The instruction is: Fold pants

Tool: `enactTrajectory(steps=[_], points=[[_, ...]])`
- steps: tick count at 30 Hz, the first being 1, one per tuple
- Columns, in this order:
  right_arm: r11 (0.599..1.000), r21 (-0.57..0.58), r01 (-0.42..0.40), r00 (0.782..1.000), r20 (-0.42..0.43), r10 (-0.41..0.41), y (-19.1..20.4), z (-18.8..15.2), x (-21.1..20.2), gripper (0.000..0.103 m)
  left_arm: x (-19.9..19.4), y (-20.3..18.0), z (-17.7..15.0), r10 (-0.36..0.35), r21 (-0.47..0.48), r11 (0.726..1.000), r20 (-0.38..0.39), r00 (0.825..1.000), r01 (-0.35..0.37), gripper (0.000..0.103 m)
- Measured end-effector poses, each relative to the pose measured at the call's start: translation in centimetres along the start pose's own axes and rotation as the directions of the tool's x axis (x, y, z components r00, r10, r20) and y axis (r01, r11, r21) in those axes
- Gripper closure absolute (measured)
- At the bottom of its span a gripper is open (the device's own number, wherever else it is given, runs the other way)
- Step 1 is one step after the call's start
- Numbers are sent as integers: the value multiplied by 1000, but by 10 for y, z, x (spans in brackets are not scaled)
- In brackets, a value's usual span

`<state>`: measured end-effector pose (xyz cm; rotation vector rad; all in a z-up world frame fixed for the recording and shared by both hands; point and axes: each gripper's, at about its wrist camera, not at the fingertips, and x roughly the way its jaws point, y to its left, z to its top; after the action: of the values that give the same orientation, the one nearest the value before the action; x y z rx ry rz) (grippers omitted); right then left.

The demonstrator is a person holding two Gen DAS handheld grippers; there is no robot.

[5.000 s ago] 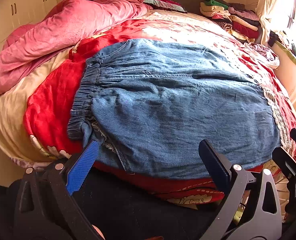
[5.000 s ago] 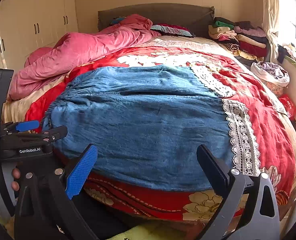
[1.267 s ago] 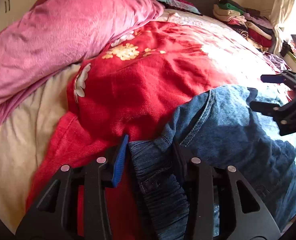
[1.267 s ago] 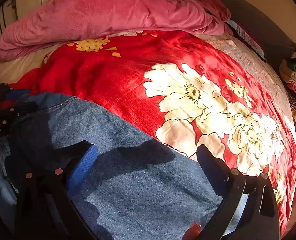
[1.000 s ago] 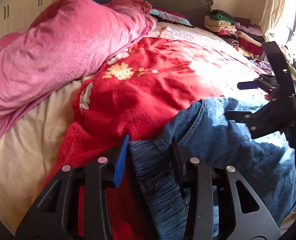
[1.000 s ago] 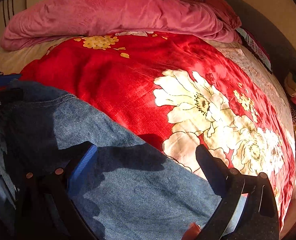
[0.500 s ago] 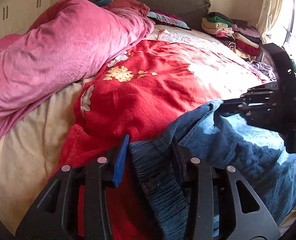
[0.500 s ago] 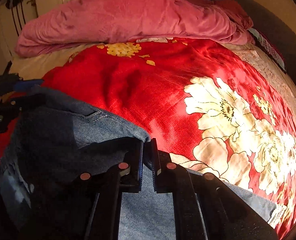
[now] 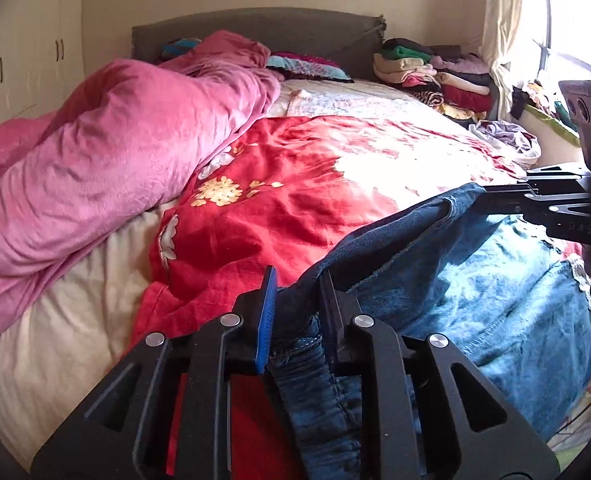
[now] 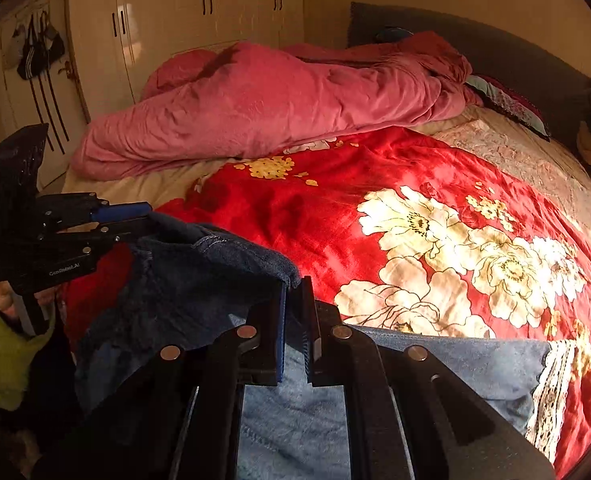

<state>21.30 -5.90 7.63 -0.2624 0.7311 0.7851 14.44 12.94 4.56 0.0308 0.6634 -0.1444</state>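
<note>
The blue denim pants (image 9: 475, 300) lie on the red floral bedspread (image 9: 295, 184) with their far edge lifted off it. My left gripper (image 9: 295, 300) is shut on the elastic waistband end of the pants. My right gripper (image 10: 293, 308) is shut on the denim edge further along (image 10: 223, 252). The right gripper also shows in the left wrist view (image 9: 535, 196), holding the raised edge. The left gripper shows in the right wrist view (image 10: 127, 220) at the left. The pants' lace hem (image 10: 551, 392) lies at the lower right.
A pink duvet (image 9: 95, 152) is bunched along the left of the bed. Folded clothes (image 9: 427, 72) are stacked by the grey headboard (image 9: 255, 28). A cream wardrobe (image 10: 199, 12) stands to the left. A window and curtain (image 9: 507, 20) are at the right.
My right gripper has closed on the denim edge and lifted it. Both grippers have risen, so the held edge now hangs above the bedspread. The left gripper has kept its hold on the waistband.
</note>
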Motion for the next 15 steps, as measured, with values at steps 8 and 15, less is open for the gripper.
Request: enactTrajectory(steps=[8,15], points=[[999,25,-40,998,53,39,30,-50,-53,97,-44,-26,-26,7,54,998,45,999,-10,90],[996,51,-78,997,31,76,59,-100,-77,97,-68,-44,-65,-8,79,997,13,1000,7,90]])
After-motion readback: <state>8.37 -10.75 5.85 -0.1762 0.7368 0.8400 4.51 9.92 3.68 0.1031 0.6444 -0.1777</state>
